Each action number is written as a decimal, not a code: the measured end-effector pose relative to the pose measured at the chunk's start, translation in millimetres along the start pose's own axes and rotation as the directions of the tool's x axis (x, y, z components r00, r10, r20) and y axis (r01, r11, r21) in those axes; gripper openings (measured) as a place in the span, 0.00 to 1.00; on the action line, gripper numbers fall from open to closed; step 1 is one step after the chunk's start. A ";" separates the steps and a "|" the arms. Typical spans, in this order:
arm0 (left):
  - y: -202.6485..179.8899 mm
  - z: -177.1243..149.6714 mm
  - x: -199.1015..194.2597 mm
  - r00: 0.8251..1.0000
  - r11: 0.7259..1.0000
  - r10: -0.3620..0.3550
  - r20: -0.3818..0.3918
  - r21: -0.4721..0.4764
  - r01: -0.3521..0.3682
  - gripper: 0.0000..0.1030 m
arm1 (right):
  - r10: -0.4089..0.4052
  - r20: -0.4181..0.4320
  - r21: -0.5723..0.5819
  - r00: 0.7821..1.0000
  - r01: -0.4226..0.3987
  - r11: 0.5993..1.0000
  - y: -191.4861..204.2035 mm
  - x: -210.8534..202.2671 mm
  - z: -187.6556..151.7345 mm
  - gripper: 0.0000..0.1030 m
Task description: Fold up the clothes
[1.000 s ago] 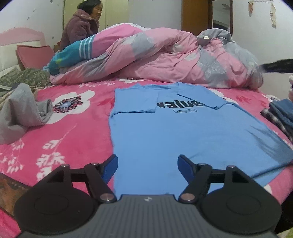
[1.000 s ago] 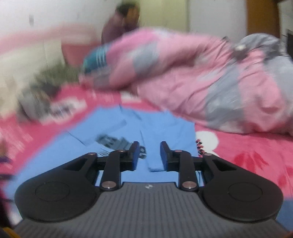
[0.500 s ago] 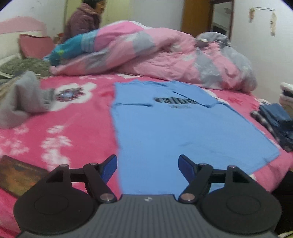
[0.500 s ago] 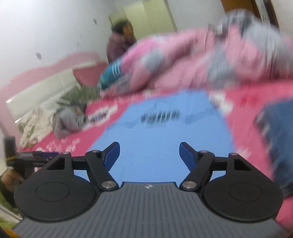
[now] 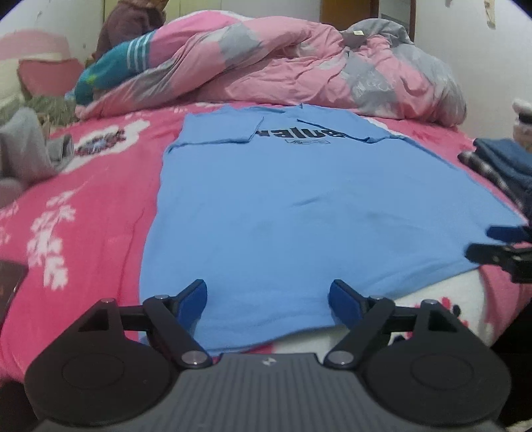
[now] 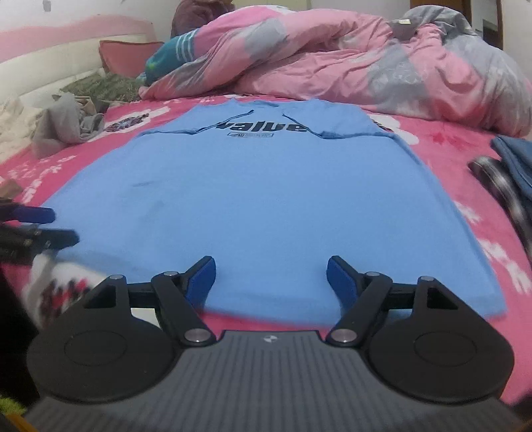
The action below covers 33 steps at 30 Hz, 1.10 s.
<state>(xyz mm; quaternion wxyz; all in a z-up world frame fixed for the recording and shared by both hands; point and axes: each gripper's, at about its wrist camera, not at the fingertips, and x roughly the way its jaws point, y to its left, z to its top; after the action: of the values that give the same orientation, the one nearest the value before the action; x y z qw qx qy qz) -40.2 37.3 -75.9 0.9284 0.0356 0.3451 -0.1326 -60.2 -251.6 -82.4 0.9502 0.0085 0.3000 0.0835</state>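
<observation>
A light blue T-shirt [image 5: 299, 206] [image 6: 259, 199] with black lettering lies flat on the pink floral bed, both sleeves folded in over the chest. My left gripper [image 5: 267, 295] hovers over the shirt's near hem towards its left corner, its jaws opening with nothing between them. My right gripper [image 6: 271, 275] hangs over the near hem further right, jaws also opening and empty. Each gripper shows in the other's view: the right gripper [image 5: 498, 246] at the right edge, the left gripper [image 6: 40, 226] at the left edge.
A bunched pink and grey duvet [image 5: 299, 69] lies behind the shirt, with a person [image 5: 133, 23] sitting beyond it. Grey clothing [image 5: 26, 149] is heaped at the left. Folded dark clothes [image 5: 498, 166] are stacked at the right edge of the bed sheet [image 5: 83, 206].
Both grippers have dropped towards the shirt's near hem. The right gripper swung back from the sleeve area and its jaws went from nearly shut to wide apart.
</observation>
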 end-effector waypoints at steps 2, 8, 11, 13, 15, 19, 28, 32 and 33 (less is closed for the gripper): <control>4.3 0.6 -7.0 1.000 1.000 -0.010 -0.005 -0.012 0.010 0.80 | 0.008 -0.022 0.022 1.000 -0.007 1.000 -2.1 -12.4 1.5 0.74; 5.6 20.2 -18.1 0.998 0.997 -0.061 0.026 -0.053 0.062 0.84 | -0.009 0.056 0.056 0.998 0.006 0.998 -10.9 -20.1 37.4 0.82; -4.8 35.7 -10.5 0.998 0.998 -0.056 0.039 -0.026 0.057 0.85 | -0.044 0.064 0.072 0.997 0.039 0.997 -15.2 -0.1 49.3 0.83; -12.4 45.5 -0.2 0.998 0.999 -0.046 0.040 -0.008 0.046 0.85 | -0.035 0.056 0.102 0.998 0.030 0.994 -19.1 14.6 55.8 0.83; -15.3 53.9 11.8 0.999 0.999 -0.029 0.030 -0.014 0.029 0.85 | -0.018 0.047 0.107 0.999 0.012 0.994 -17.9 29.9 65.2 0.83; -11.3 61.5 32.7 1.000 0.998 0.005 -0.005 -0.056 -0.005 0.85 | -0.004 0.026 0.078 1.000 0.002 0.997 -6.0 63.3 85.4 0.84; 4.0 62.2 47.6 0.998 0.993 0.036 -0.048 -0.109 -0.041 0.85 | -0.032 -0.091 -0.100 0.995 0.023 0.995 46.2 88.1 63.0 0.91; 4.2 61.6 48.7 0.997 0.992 0.031 -0.066 -0.116 -0.039 0.85 | 0.081 -0.134 -0.061 0.988 -0.090 0.994 39.8 43.7 41.9 0.99; 2.9 62.1 48.1 0.997 0.993 0.033 -0.065 -0.112 -0.040 0.85 | 0.112 -0.145 -0.031 0.983 -0.118 0.993 34.0 33.7 41.0 0.99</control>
<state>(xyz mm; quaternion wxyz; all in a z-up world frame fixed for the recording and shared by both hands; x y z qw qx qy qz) 34.7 19.7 -60.1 0.9200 -0.0066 0.3803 -0.0947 -14.8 -211.2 -65.7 0.9199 0.0012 0.3646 0.1446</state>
